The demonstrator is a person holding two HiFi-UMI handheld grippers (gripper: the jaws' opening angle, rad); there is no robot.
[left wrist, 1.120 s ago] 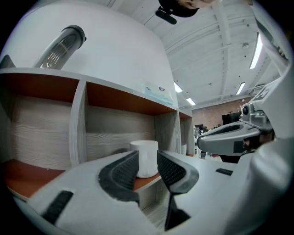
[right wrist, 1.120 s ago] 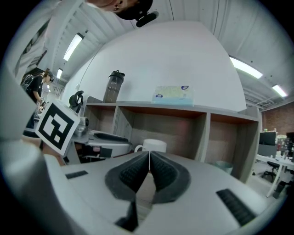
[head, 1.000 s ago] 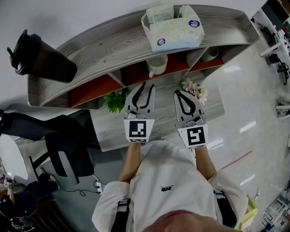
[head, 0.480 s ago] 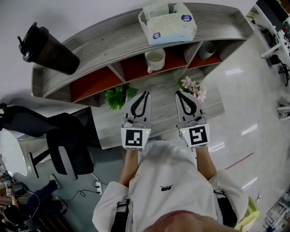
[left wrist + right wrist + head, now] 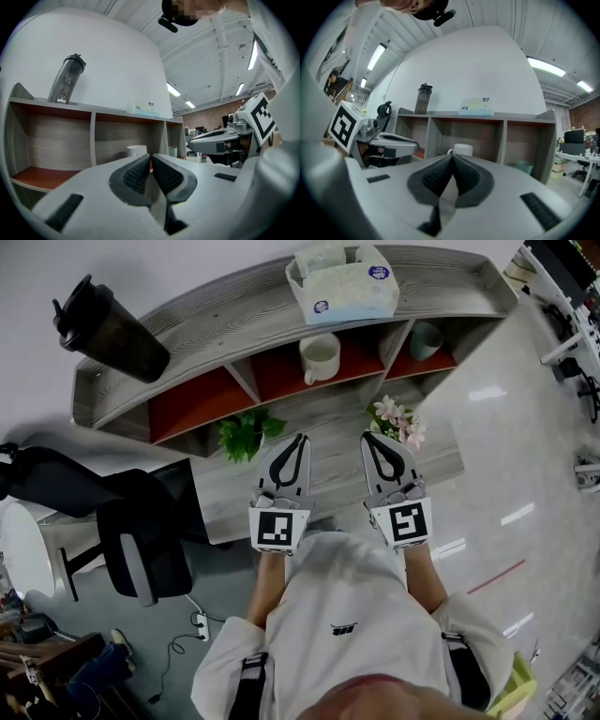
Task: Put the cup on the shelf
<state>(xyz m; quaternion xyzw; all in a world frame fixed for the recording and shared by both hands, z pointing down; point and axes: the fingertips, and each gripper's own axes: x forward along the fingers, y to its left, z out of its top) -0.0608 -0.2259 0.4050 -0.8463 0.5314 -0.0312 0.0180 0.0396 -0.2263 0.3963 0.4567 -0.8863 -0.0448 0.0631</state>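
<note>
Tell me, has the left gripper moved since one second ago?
Yes. The left gripper has drawn back toward the person, away from the white ceramic cup in the middle compartment of the grey wooden shelf, and its fingers have shut.

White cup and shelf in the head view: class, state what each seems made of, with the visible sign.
White cup: probably glazed ceramic; opaque, smooth, thick-walled, with a handle. Shelf: wood or wood-look laminate, matt grey with streaky grain; its compartment floors look reddish-brown. Real wood or laminate cannot be told.
</note>
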